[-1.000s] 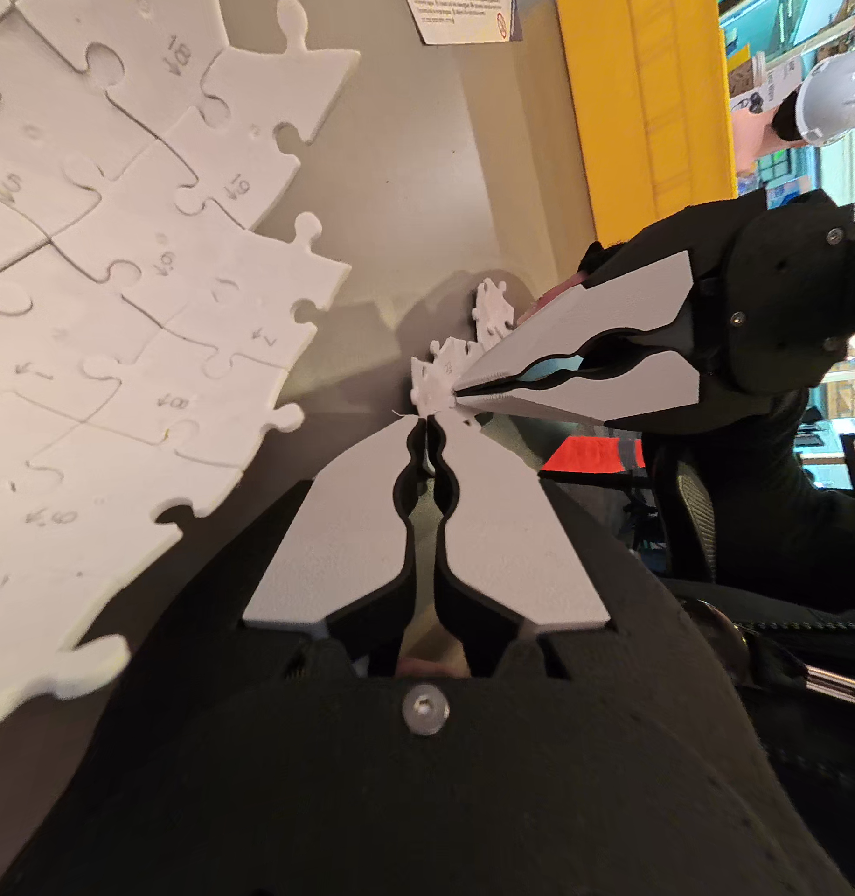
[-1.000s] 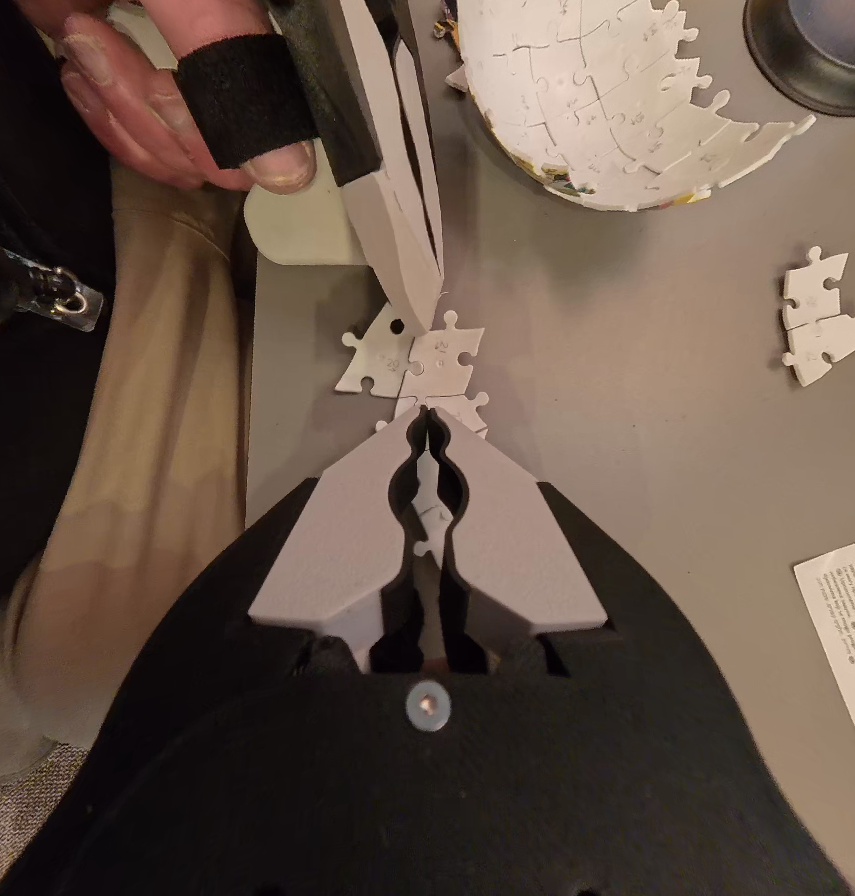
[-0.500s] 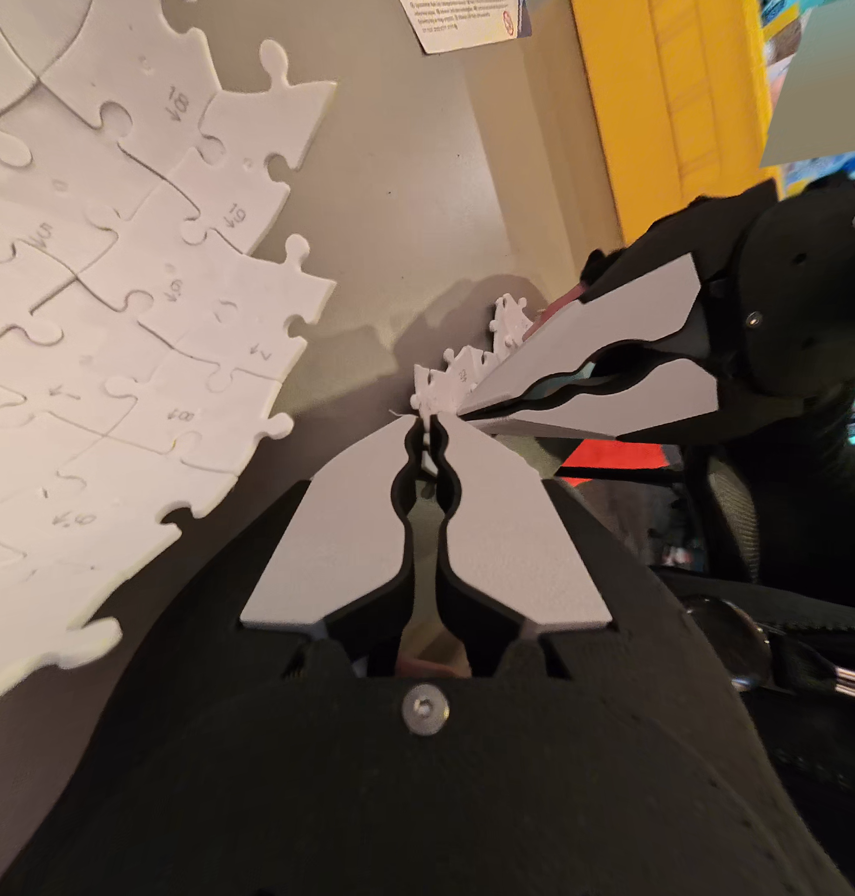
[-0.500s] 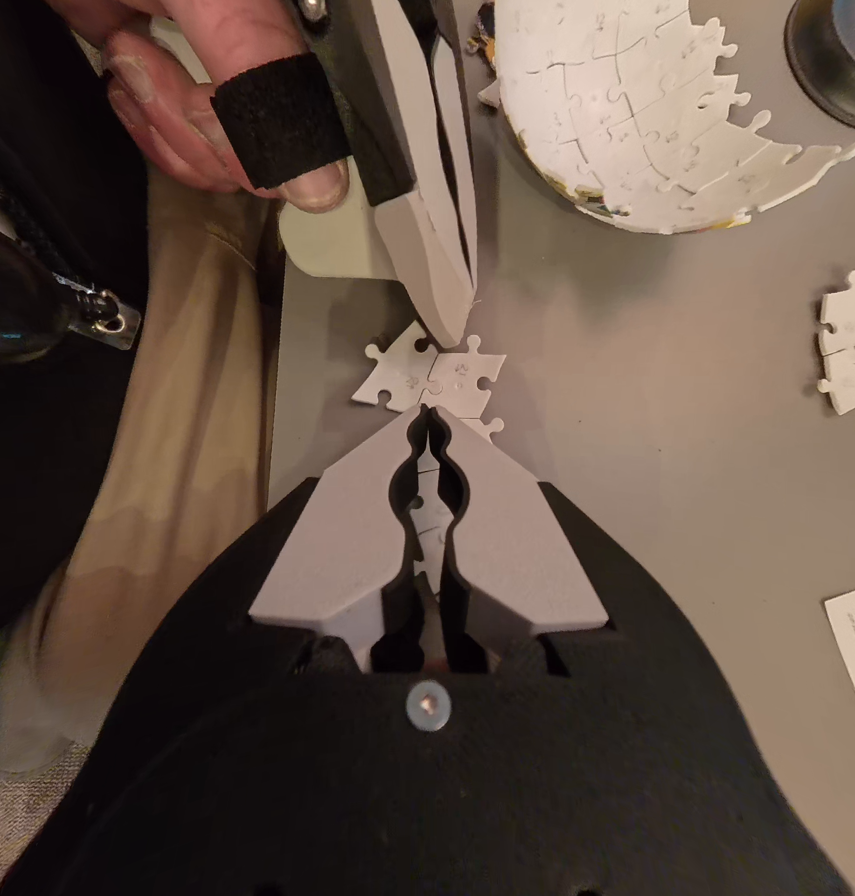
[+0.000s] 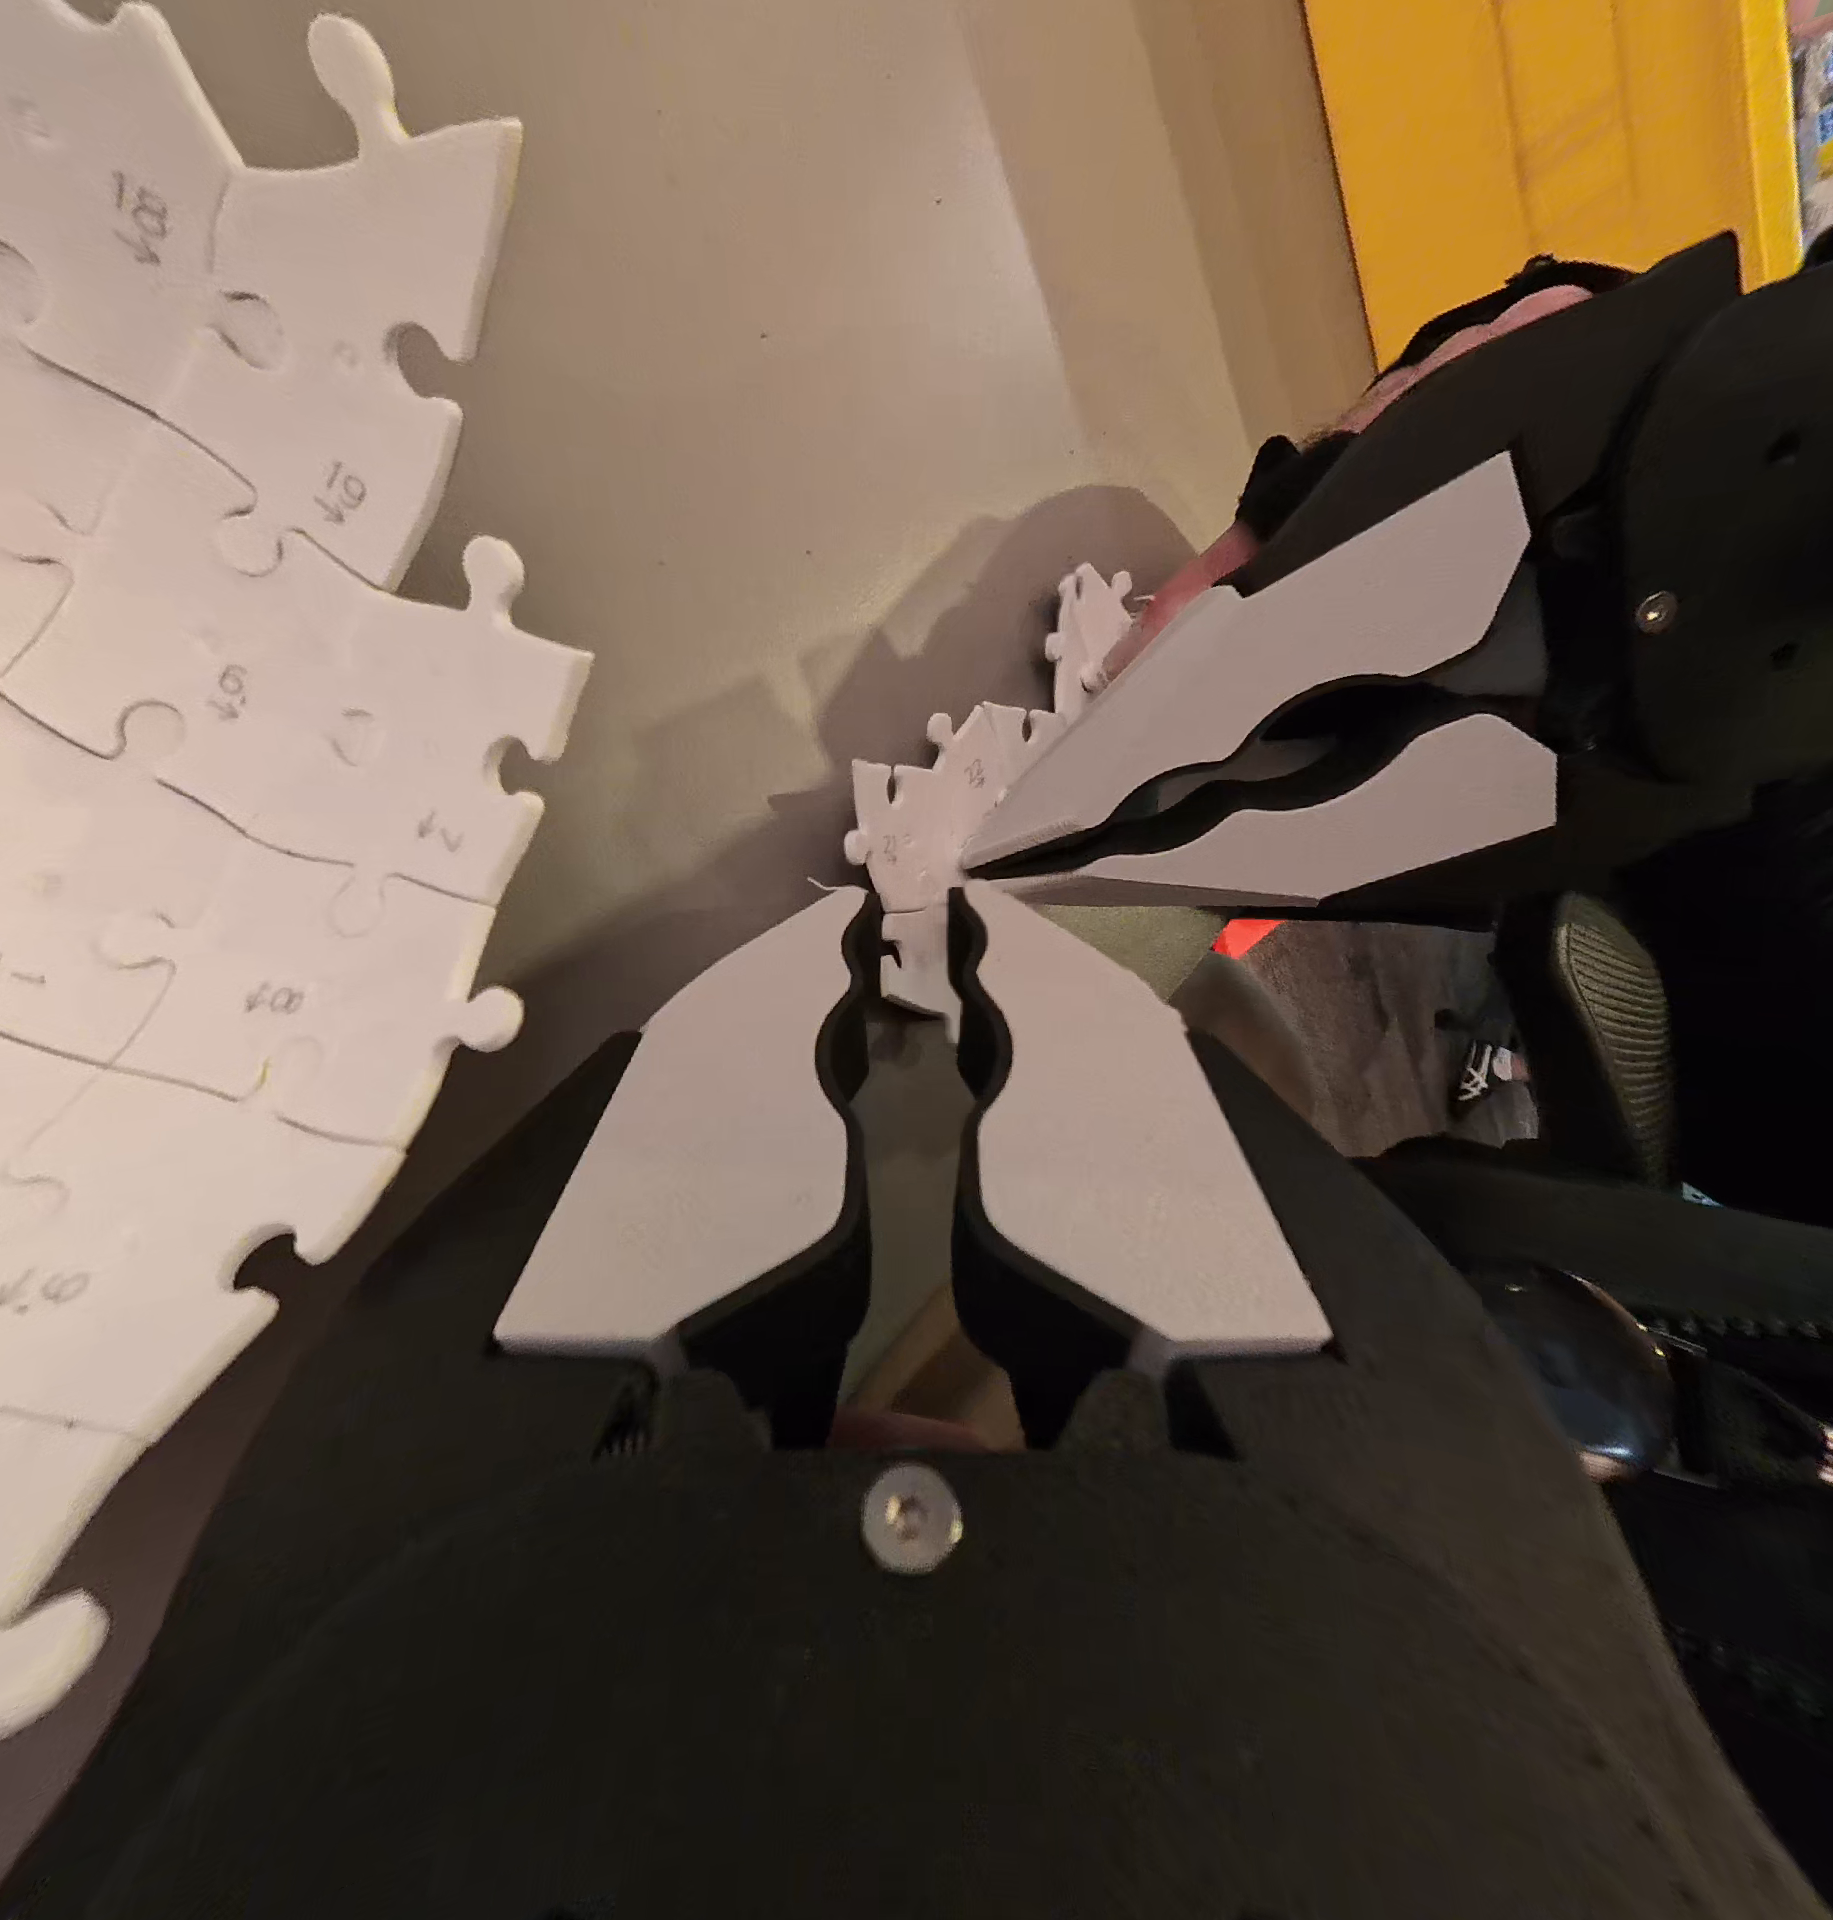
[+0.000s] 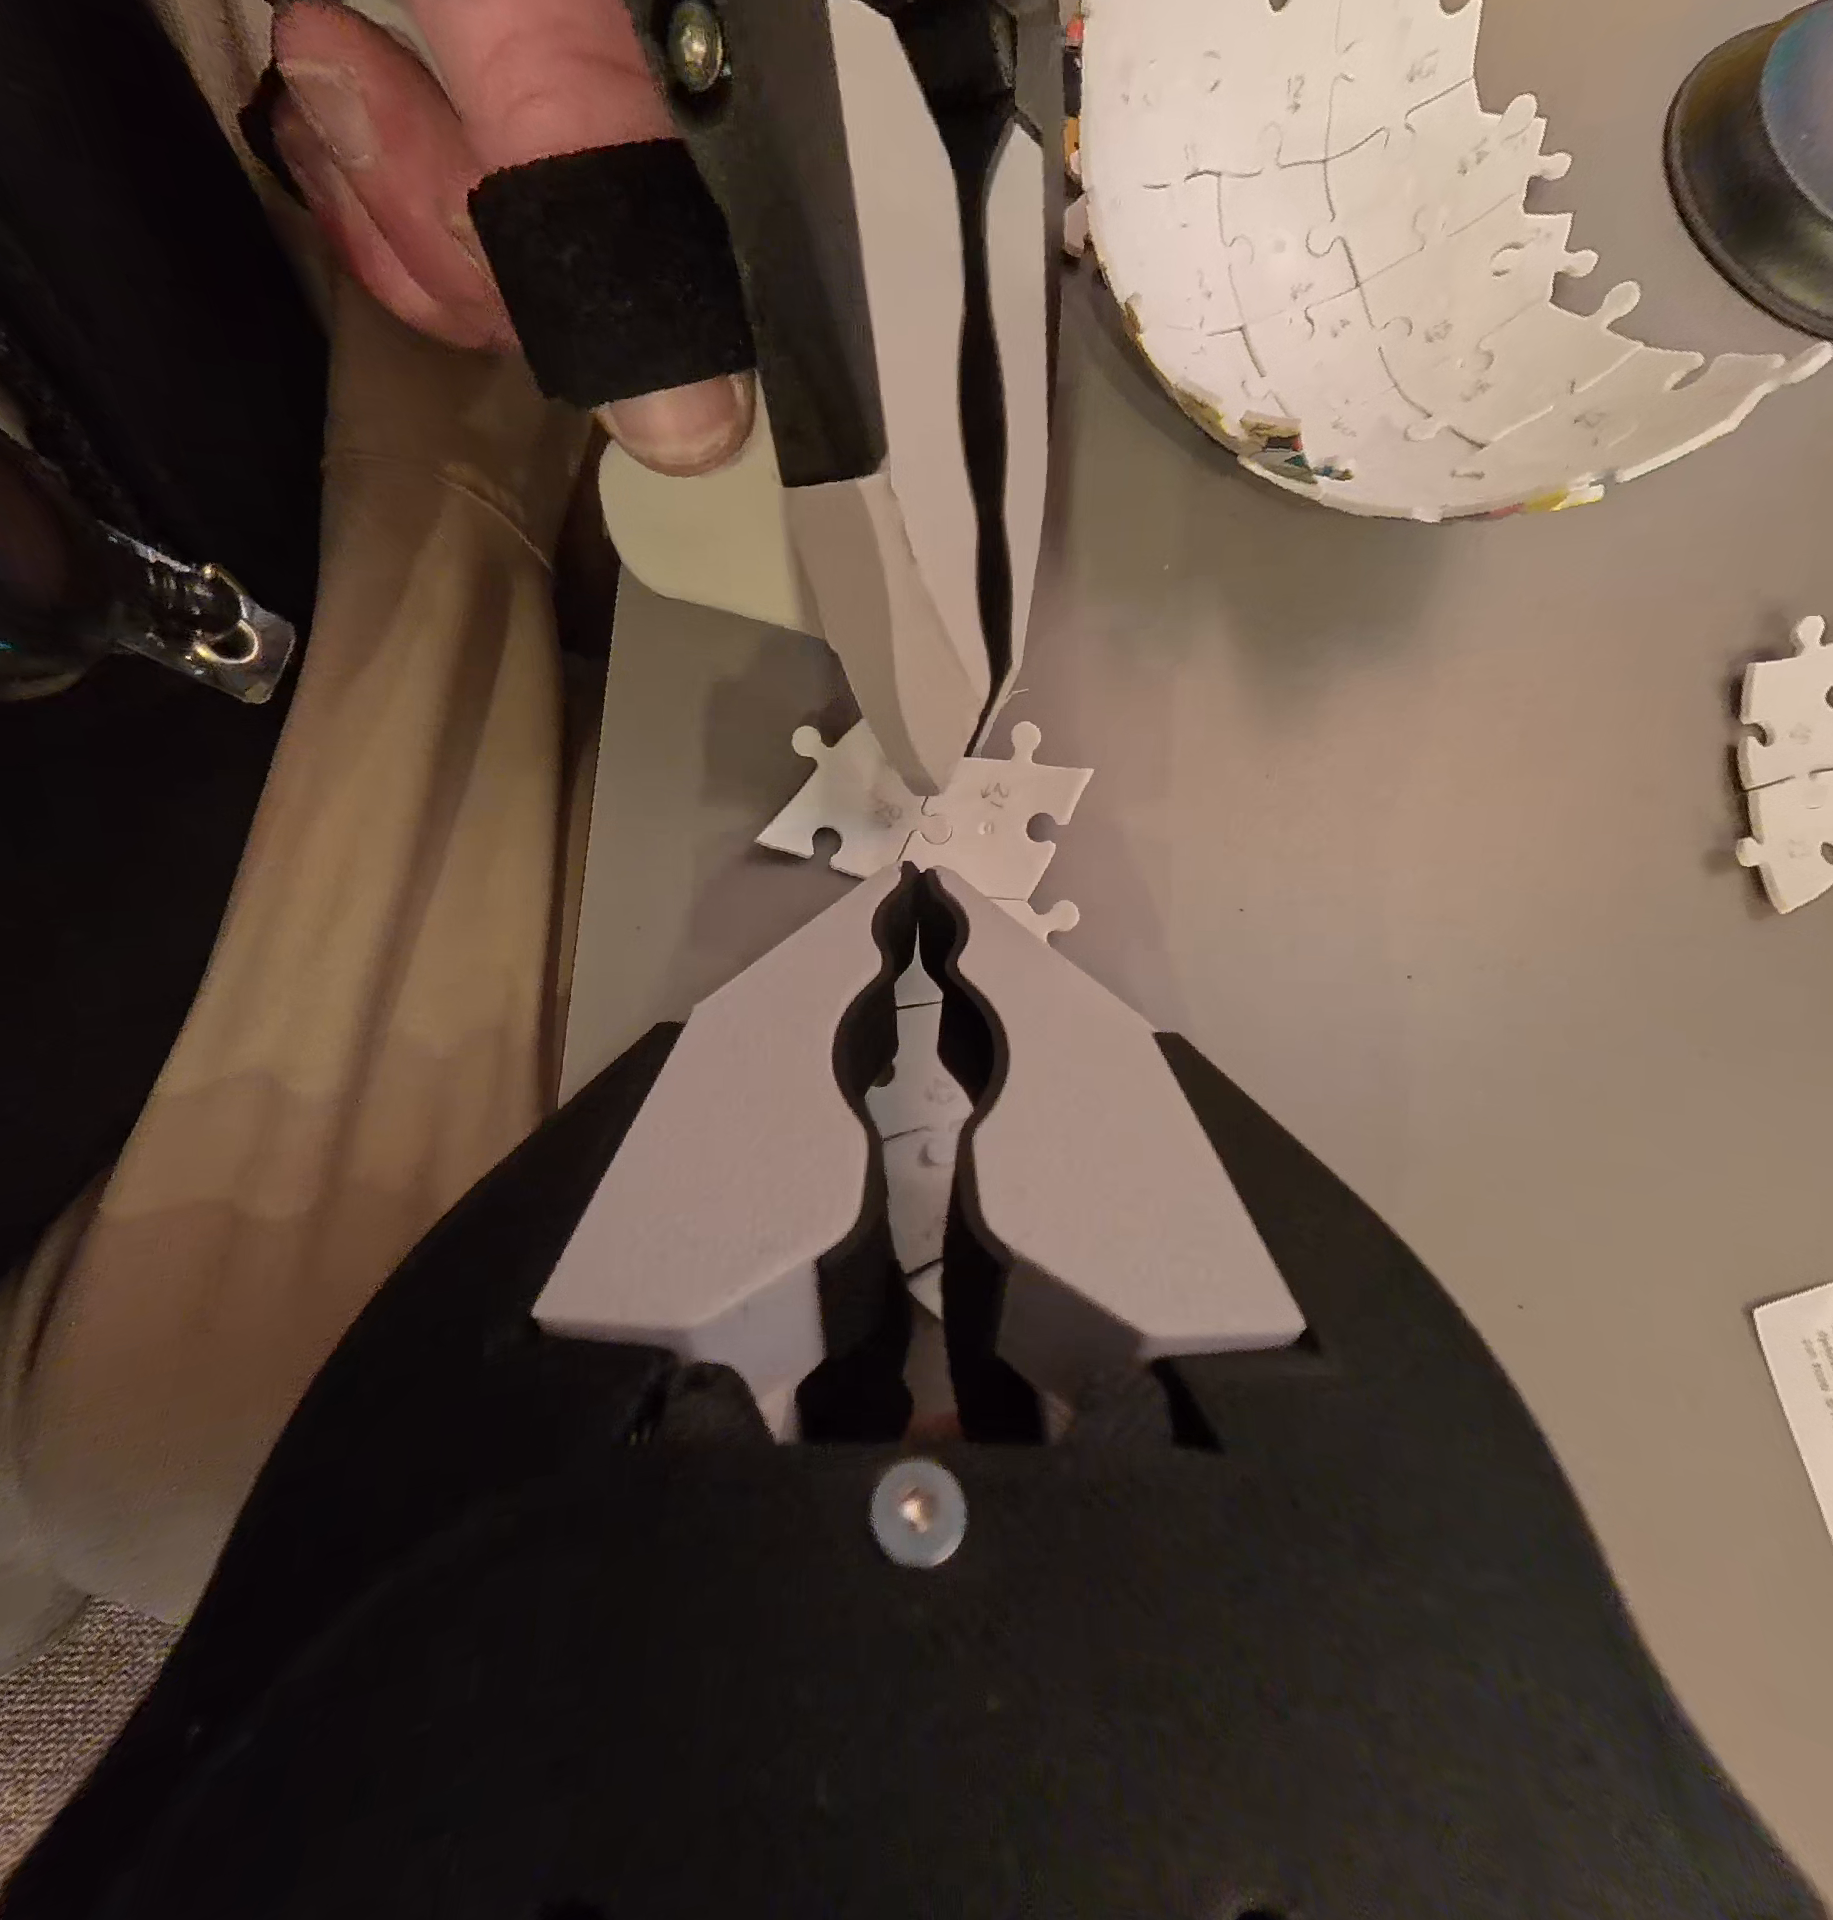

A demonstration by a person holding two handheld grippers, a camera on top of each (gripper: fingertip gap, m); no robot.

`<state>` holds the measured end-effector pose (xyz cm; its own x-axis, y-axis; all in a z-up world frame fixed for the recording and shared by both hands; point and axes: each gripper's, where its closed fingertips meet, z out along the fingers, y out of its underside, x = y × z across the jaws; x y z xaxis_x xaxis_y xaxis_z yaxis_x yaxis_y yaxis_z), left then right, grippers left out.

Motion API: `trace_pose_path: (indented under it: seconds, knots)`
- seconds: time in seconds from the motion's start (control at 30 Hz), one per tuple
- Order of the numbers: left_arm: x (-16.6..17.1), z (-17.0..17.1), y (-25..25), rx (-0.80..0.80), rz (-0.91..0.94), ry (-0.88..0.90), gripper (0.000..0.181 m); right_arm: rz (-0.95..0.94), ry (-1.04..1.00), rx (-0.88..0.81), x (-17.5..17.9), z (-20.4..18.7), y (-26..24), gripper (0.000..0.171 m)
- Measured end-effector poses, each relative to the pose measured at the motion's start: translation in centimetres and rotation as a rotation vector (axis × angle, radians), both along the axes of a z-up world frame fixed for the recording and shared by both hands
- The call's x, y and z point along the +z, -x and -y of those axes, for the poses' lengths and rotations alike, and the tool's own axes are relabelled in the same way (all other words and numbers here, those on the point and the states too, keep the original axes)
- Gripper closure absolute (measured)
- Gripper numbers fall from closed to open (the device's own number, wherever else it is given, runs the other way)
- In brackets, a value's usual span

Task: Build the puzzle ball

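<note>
A strip of joined white puzzle pieces (image 6: 995,821) lies near the table's left edge; it also shows in the left wrist view (image 5: 922,821). My right gripper (image 6: 917,883) is shut, its tips touching the strip, which runs on under its fingers. My left gripper (image 5: 910,906) comes from the far side to the strip's end. Its jaws stand a little apart, with a white piece showing between the tips. The half-built white puzzle ball (image 6: 1359,260) sits bowl-like at the back right and fills the left of the left wrist view (image 5: 216,727).
Two loose joined pieces (image 6: 1805,769) lie on the grey table (image 6: 1359,935) at the right. A dark round stand (image 6: 1785,177) is at the back right, a printed sheet (image 6: 1826,1455) at the right edge. A hand (image 6: 538,187) holds the left gripper. Both grippers' tips are close together, under 4 cm apart.
My left gripper's jaws have parted slightly; before they were almost touching. Both grippers stay at the strip, and the views have shifted only a little.
</note>
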<state>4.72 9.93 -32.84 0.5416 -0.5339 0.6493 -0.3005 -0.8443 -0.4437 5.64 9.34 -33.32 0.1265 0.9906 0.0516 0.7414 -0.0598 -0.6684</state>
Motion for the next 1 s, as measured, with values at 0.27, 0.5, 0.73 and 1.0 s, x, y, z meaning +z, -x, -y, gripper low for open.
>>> trace_pose_path:
  seconds: [0.27, 0.5, 0.73, 1.0]
  knots:
    - [0.0, 0.2, 0.1, 0.028, 0.068, 0.087, 0.175, -0.009, -0.003, 0.004, 0.0, 0.0, -0.1, 0.171]
    - [-0.3, 0.0, 0.0, 0.052, 0.028, 0.036, 0.179, -0.004, -0.004, -0.006, 0.1, 0.0, -0.1, 0.171]
    - [-0.3, 0.0, -0.1, 0.057, 0.015, 0.026, 0.179, -0.02, 0.0, -0.036, 1.0, -0.4, -1.0, 0.171]
    - [-0.3, 0.0, -0.2, 0.058, -0.012, 0.001, 0.179, -0.025, 0.001, -0.055, 1.4, -0.4, -1.5, 0.171]
